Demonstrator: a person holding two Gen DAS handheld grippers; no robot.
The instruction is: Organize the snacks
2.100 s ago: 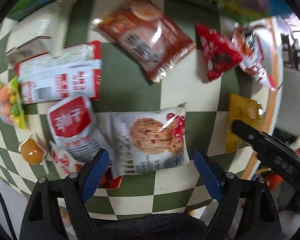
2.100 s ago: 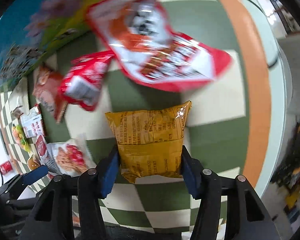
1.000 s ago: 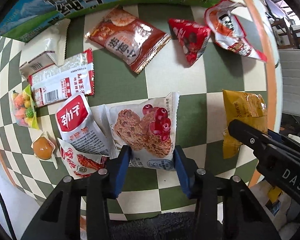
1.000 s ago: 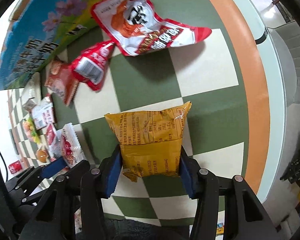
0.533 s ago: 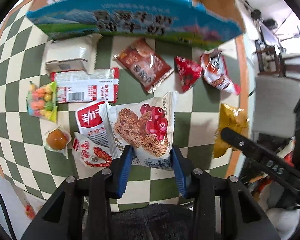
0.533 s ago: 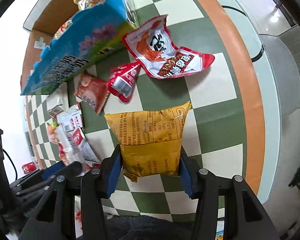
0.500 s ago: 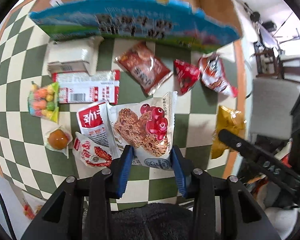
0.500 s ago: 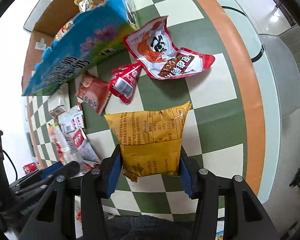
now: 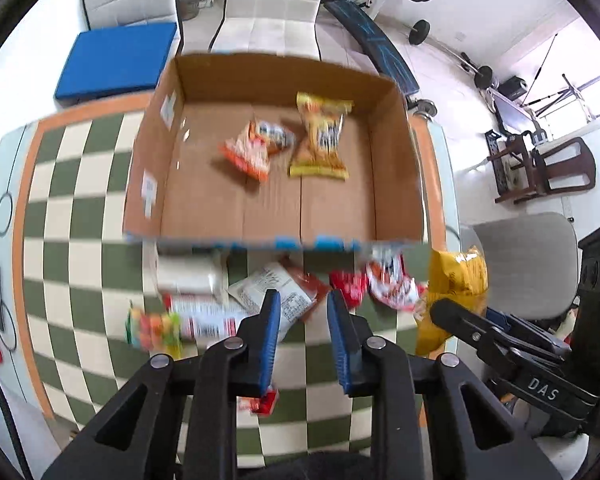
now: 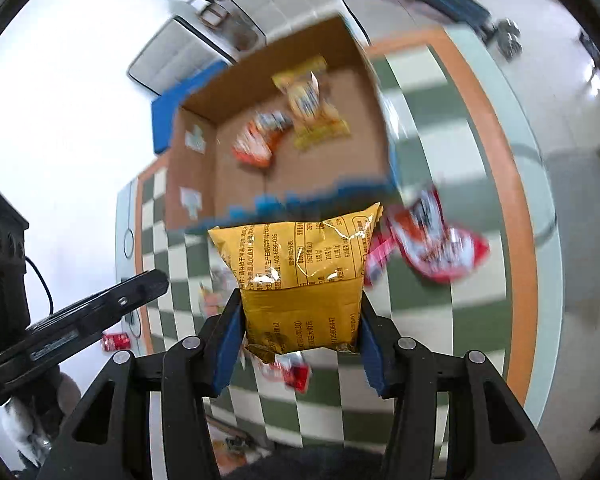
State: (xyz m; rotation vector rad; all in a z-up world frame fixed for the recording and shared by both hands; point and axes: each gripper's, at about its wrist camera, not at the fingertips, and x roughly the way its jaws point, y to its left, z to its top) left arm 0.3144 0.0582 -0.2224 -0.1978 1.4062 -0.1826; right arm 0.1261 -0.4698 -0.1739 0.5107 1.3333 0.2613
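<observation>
Yellow foil snack packet (image 10: 296,256): hangs in the air, clamped by its lower half, printed back towards the right wrist camera, in front of the box's near wall in that view.
Right gripper (image 10: 300,300): both blue pads press the packet's sides; jaws stand about half apart, filled by the packet.
Left gripper (image 9: 303,300): jaws drawn in to a narrow gap, nothing clamped between the pads; checked table shows through the gap.
White printed packet (image 9: 274,294): shows just past the left fingertips, label side up, blurred; cannot tell whether it touches them.
Brown cardboard box with blue outer print (image 9: 152,160): open top, on the far part of the table.
Box contents: orange-and-white packet (image 9: 246,148) beside a yellow crimped packet (image 9: 322,136), both flat on the box floor, touching or nearly so.
Green-and-cream checked table with orange border (image 9: 80,184): carries the box and the loose snacks.
Loose snacks near the box's front wall: white pillow pack (image 9: 188,276), long red-and-white wrapper (image 9: 208,316), bag of coloured sweets (image 9: 152,326), small red pouch (image 9: 346,284), red-and-white crumpled bag (image 9: 392,280).
Sharpness: table items smeared; print unreadable.
</observation>
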